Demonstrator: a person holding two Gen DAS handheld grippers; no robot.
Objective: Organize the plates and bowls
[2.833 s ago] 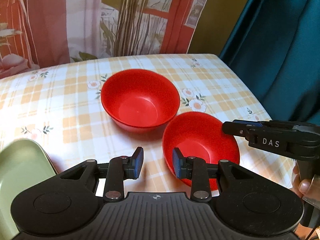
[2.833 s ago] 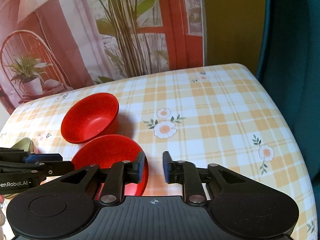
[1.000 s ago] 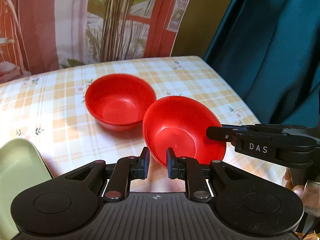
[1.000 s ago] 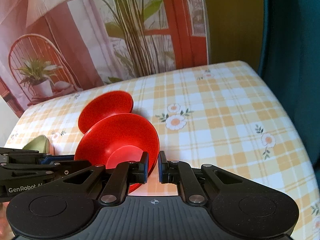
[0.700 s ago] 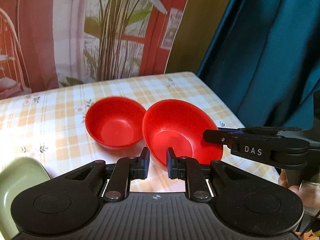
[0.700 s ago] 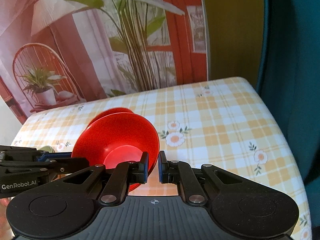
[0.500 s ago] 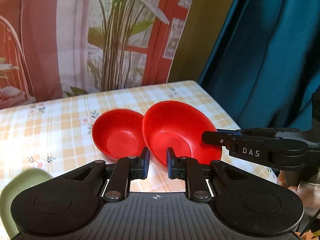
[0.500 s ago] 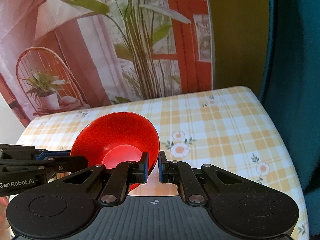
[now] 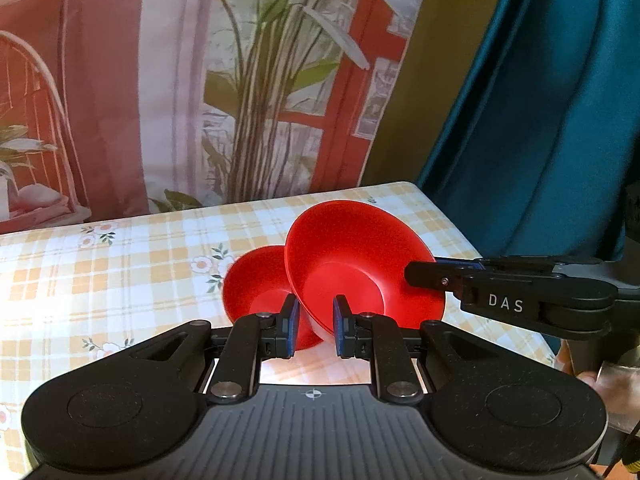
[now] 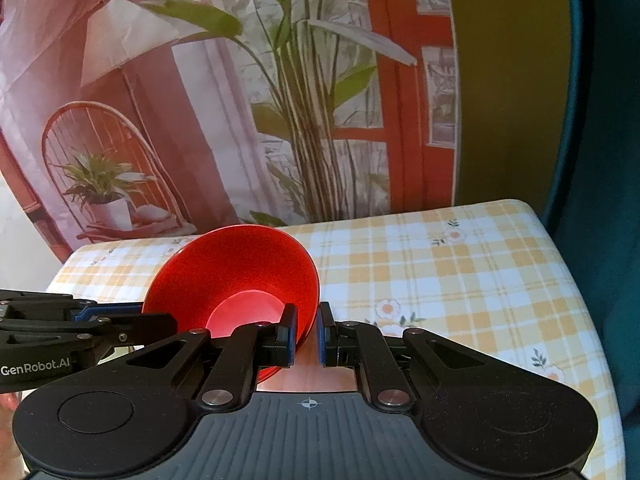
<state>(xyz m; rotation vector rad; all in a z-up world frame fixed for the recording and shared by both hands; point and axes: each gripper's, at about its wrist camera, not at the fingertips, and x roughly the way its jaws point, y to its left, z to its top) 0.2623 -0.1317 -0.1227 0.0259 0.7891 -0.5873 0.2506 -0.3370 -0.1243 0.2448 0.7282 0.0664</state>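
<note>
The left gripper (image 9: 314, 326) pinches the near rim of a red bowl (image 9: 360, 256), and the right gripper (image 10: 307, 334) pinches the same bowl's rim on its other side, so both hold it tilted in the air above the table (image 9: 120, 280). A second red bowl (image 9: 256, 280) sits on the checked tablecloth just behind and below the held one.

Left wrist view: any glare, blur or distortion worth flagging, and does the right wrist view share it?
Left wrist view: the tablecloth is blown out by sunlight at left, the backdrop is soft, and fisheye bends the table edge. Right wrist view: even light with no glare, the same fisheye curvature, and the lifted red bowl is sharp.
</note>
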